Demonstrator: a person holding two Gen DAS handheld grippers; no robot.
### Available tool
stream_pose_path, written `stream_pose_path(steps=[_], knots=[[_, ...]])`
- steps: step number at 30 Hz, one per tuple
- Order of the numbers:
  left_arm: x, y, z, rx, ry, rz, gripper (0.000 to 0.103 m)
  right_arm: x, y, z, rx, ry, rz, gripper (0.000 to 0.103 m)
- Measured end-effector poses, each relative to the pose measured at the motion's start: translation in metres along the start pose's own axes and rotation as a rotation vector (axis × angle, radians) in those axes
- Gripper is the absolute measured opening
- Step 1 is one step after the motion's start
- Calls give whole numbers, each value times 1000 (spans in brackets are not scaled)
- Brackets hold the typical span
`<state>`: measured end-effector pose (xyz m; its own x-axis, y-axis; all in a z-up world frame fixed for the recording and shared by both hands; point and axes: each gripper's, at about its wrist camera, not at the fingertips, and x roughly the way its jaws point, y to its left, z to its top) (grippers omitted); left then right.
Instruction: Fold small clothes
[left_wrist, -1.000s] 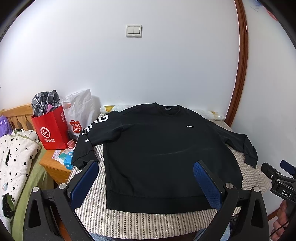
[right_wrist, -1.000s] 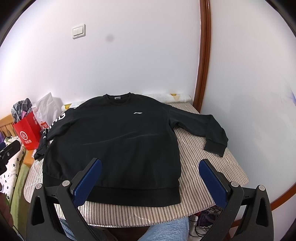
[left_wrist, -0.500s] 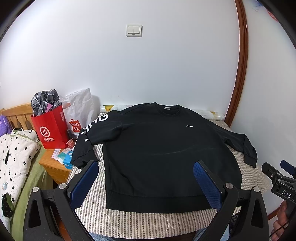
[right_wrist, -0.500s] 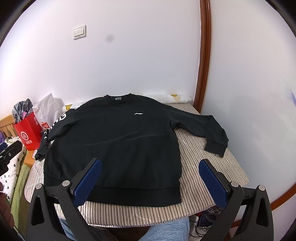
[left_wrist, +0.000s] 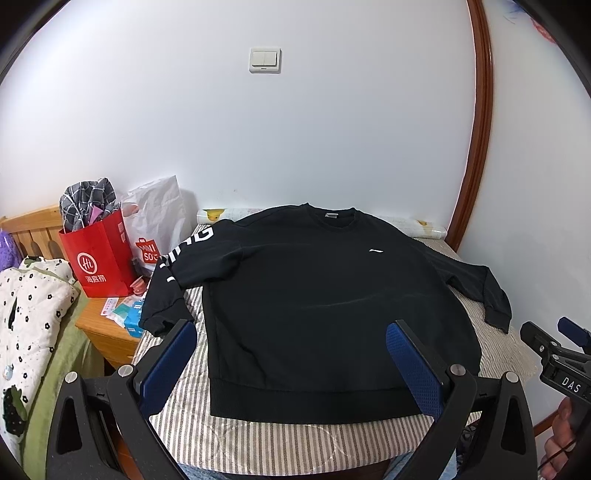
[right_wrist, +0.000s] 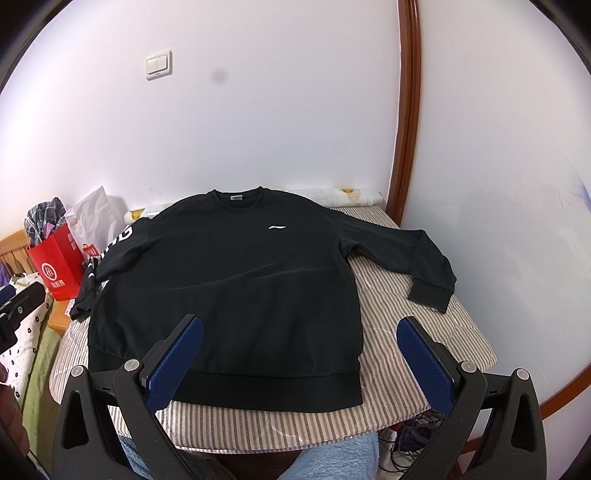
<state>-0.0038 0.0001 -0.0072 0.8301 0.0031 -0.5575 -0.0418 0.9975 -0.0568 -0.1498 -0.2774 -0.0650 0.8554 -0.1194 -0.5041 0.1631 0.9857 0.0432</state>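
Observation:
A black sweatshirt (left_wrist: 325, 302) lies flat, front up, on a striped padded table (left_wrist: 295, 439); it also shows in the right wrist view (right_wrist: 229, 288). Its left sleeve (left_wrist: 166, 295) with white letters hangs over the table's left edge. Its right sleeve (right_wrist: 413, 258) lies spread on the table. My left gripper (left_wrist: 291, 365) is open and empty, held above the hem. My right gripper (right_wrist: 299, 358) is open and empty, above the hem's right part. The right gripper also shows at the right edge of the left wrist view (left_wrist: 557, 354).
A red paper bag (left_wrist: 98, 254) and a white bag (left_wrist: 155, 225) stand on a wooden nightstand (left_wrist: 107, 332) at the left. A bed with a flowered quilt (left_wrist: 29, 306) lies further left. A wall and a wooden door frame (right_wrist: 406, 110) are behind.
Both grippers have shifted very slightly. The sweatshirt has not moved.

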Motion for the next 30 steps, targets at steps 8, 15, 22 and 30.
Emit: stream_pose_path(steps=[8,15,22,30], knots=[[0,0,1,0,-1,-1,103,-1,2,4,-1,0,5,103],[11,8,8,-10,14,-6,103,5,5,9,-7,4,9,103],[49,27,7,-23,65,17,103,24,7,8,-3,20,27,103],[127,92,-15,-90,177,85,102,87,14,1,0,108,33,103]])
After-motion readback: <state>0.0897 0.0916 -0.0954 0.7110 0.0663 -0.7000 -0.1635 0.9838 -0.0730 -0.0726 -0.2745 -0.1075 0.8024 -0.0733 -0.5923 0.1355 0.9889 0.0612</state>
